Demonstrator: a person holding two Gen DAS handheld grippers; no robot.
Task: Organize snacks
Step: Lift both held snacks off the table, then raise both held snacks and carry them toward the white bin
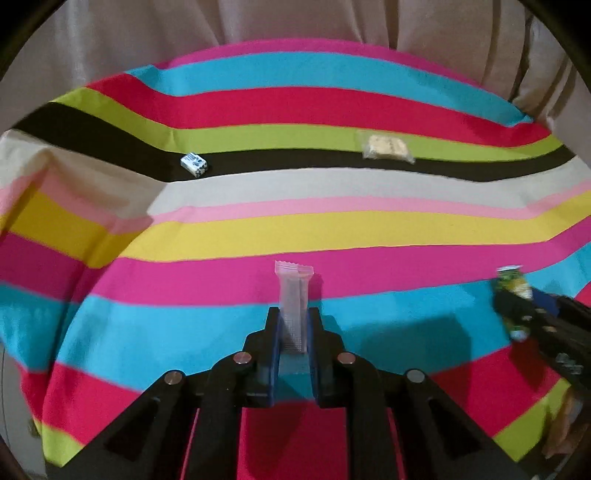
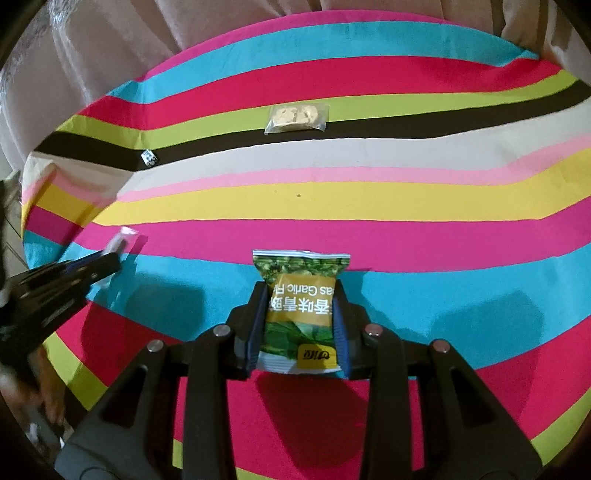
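Observation:
My left gripper is shut on a slim translucent white snack packet, which stands upright between the pads above the striped cloth. In the right wrist view that gripper and its packet show at the left edge, blurred. My right gripper is shut on a green packet of garlic peas, printed side up and lettering upside down. The left wrist view catches it at the far right, the green packet sticking out of the right gripper.
A striped tablecloth covers the table. On its black stripe lie a small white-and-blue box at the left and a clear bag of pale biscuits further right. A beige curtain hangs behind.

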